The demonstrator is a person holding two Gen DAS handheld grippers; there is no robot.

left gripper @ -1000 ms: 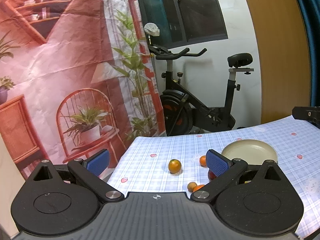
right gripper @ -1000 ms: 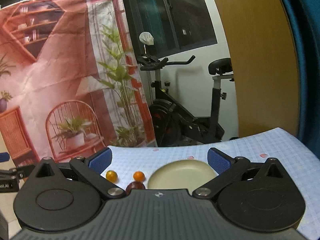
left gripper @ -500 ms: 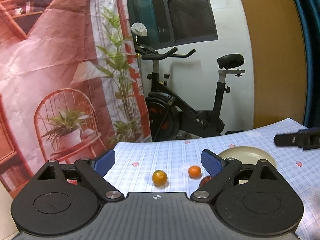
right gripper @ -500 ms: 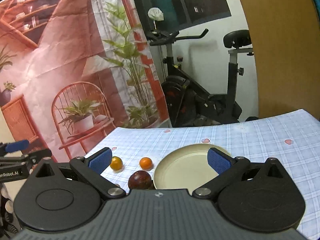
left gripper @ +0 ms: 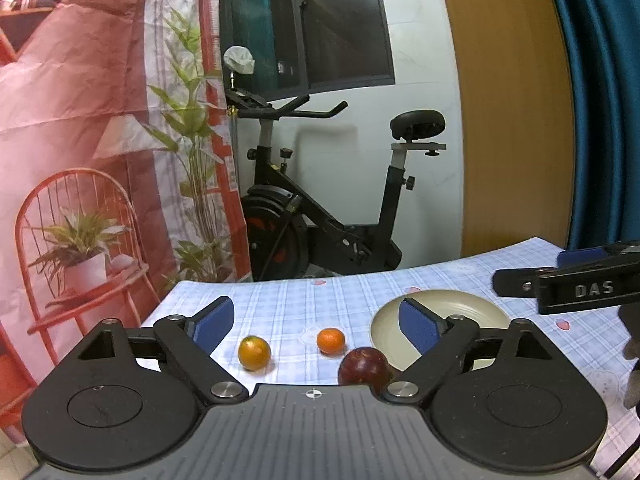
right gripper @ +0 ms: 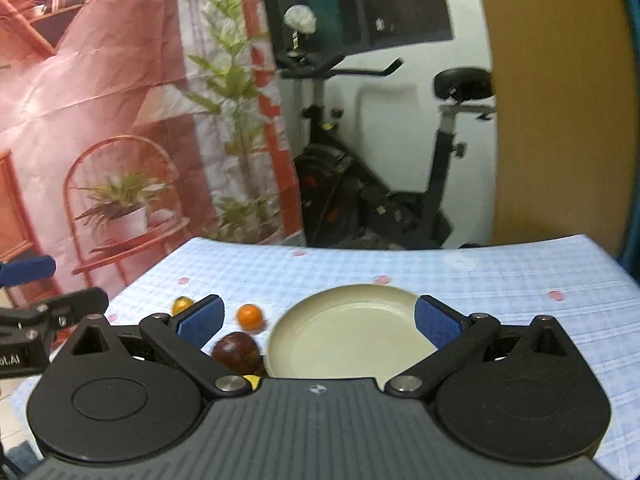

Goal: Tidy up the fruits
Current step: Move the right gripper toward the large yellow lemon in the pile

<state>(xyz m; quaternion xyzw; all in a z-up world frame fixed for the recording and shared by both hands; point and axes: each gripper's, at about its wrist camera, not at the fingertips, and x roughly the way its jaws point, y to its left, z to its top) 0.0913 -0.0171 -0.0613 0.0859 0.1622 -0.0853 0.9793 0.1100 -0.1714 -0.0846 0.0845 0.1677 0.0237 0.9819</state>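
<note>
The left gripper (left gripper: 316,322) is level, its blue-padded fingers (left gripper: 212,322) spread wide with nothing between them. The right gripper (right gripper: 318,320) is likewise level, its fingers (right gripper: 434,324) wide apart and holding nothing. Each gripper shows at the edge of the other's view.

Backdrop cloth (left gripper: 80,120) fills the left of the frame — printed red shelving, chair, potted plants. Black exercise bike (left gripper: 320,216) stands centre, against a white wall (left gripper: 424,160). Dark window (left gripper: 312,24) at upper centre. Wooden panel (left gripper: 516,120) right — blue curtain (left gripper: 600,100) at far right edge.
</note>
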